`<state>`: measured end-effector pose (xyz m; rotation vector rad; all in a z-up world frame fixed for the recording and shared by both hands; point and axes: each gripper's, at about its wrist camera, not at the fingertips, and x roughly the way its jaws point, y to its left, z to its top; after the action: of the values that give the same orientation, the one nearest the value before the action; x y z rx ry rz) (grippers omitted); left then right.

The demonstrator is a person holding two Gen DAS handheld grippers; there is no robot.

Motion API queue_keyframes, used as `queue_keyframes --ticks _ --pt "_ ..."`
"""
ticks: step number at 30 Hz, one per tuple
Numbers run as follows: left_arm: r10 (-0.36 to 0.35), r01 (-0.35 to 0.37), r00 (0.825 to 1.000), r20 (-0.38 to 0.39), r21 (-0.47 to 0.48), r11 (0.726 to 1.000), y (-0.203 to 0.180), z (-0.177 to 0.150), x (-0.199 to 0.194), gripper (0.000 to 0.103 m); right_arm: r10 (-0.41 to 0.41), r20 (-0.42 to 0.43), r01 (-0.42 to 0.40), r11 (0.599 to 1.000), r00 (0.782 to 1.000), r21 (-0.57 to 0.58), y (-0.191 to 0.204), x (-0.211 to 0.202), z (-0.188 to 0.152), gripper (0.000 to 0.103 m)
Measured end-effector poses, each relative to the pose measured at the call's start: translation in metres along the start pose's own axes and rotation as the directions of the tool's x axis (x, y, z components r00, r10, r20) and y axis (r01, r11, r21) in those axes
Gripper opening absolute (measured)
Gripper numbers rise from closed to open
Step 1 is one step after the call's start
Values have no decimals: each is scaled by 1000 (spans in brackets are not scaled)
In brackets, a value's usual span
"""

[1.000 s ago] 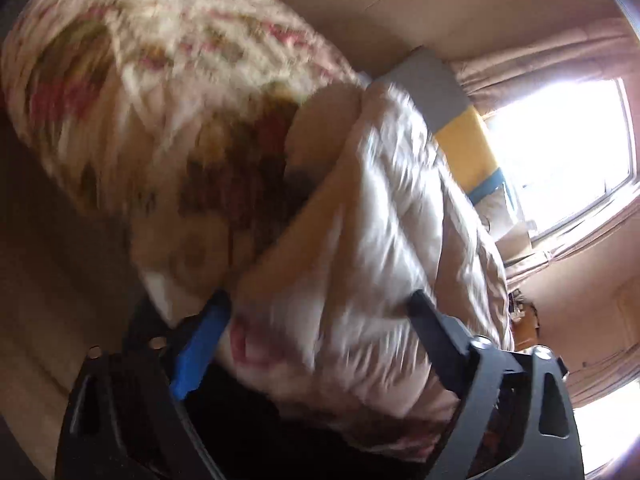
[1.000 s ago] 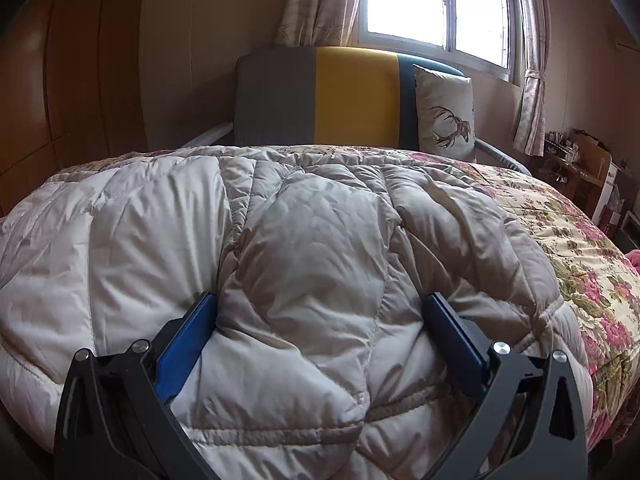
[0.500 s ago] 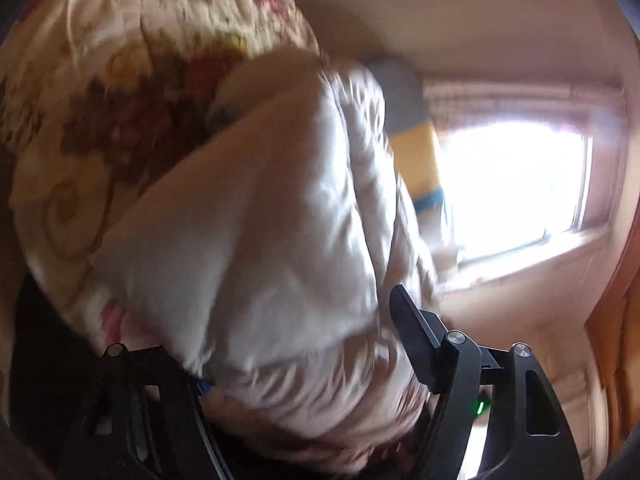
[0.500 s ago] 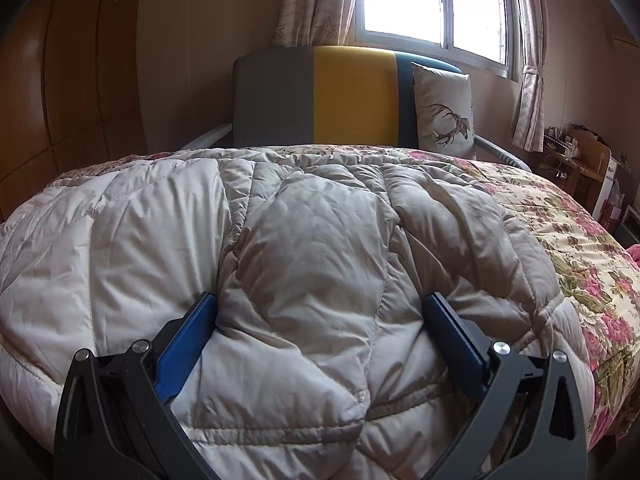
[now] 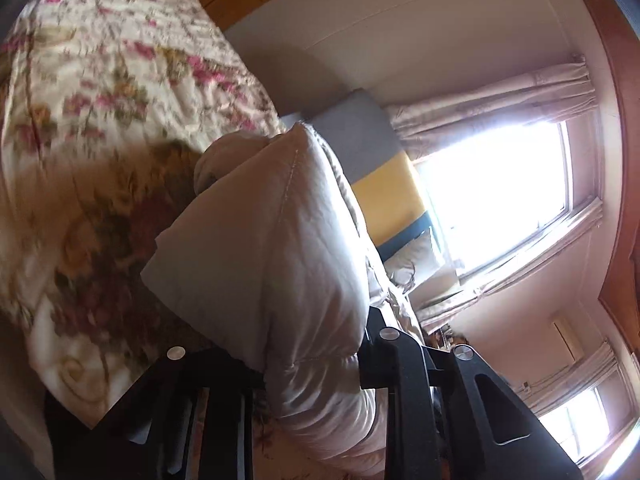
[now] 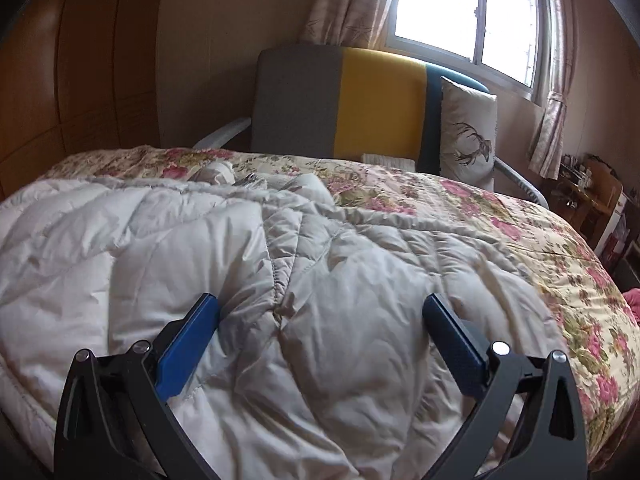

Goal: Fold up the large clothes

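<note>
Quilted beige fabric fills the left wrist view: a thick fold of the padded coat (image 5: 276, 256) runs up between the two black fingers of the left gripper (image 5: 304, 356), which are pressed in against either side of the bunched cloth and hold it. The camera is tipped sideways, so the floral bedspread (image 5: 100, 92) rises on the left behind the coat, and the grey and yellow headboard (image 5: 380, 176) and the bright window (image 5: 500, 200) lean across the right. The gripped fold stands off the bedspread, with shadow beneath its lower edge.

From the right wrist, the coat (image 6: 200, 264) lies spread over the near and left part of the bed, rumpled, with its stitched seams meeting just ahead of the fingers. The right gripper (image 6: 320, 320) has its blue-padded jaws set wide; the coat's puffy surface lies between and under them. The left pad touches the cloth, while the right pad shows a little gap. The floral bedspread (image 6: 500, 232) shows bare to the right and beyond the coat. A deer-print cushion (image 6: 468, 132) leans against the headboard (image 6: 340, 108) under the window (image 6: 472, 8).
</note>
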<state>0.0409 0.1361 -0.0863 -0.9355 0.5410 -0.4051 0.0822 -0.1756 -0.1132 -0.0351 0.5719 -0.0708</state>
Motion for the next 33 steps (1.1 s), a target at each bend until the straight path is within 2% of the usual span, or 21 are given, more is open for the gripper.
queue_keyframes --ticks 3,5,8,9,12,13,15,17,19,22,24,26,29,33 --pt "0 -1 999 35 26 1000 0 15 -11 22 48 -4 -48 996 999 -74 19 28 11 101" --pt "13 -15 999 45 34 999 3 16 -15 22 79 -36 -82 994 996 -73 19 36 16 101" --pt "24 -24 999 38 6 1000 12 12 -18 23 81 -53 -83 996 995 -44 9 28 14 101" --pt "29 -29 999 38 4 1000 15 11 -17 26 69 -60 -71 997 996 -40 6 23 9 101" --pt "65 -66 997 40 8 998 19 3 -16 48 34 -43 -36 999 999 -33 0 3 -12 101" --pt "72 -72 997 32 8 997 20 0 -15 51 32 -32 -33 999 999 -29 -2 -3 -21 101" --pt "81 -81 996 32 3 997 24 -1 -10 51 34 -24 -34 999 999 -16 -6 -8 -32 101" --pt "87 -86 996 18 -19 996 29 1 -4 51 37 -64 -38 999 997 -15 -6 -11 -25 101" --pt "93 -93 995 21 -27 995 31 6 -1 40 35 -59 -34 999 998 17 -7 -18 -14 101" --pt "77 -77 997 29 -17 997 27 8 -5 31 43 -19 -43 999 999 28 -3 -23 2 101" --pt "82 -83 996 41 21 996 19 9 -7 28 11 -23 -11 1000 1000 -21 8 -17 2 101" --pt "76 -78 996 53 48 996 9 11 -9 27 -59 -87 50 994 994 -102 21 3 -12 101" --pt "43 -52 997 68 124 991 -18 11 -13 26 -65 -30 61 992 997 -112 25 9 -31 101" --pt "-16 -7 997 79 281 960 -71 9 -14 26 -57 -31 54 995 998 -89 21 10 -32 101"
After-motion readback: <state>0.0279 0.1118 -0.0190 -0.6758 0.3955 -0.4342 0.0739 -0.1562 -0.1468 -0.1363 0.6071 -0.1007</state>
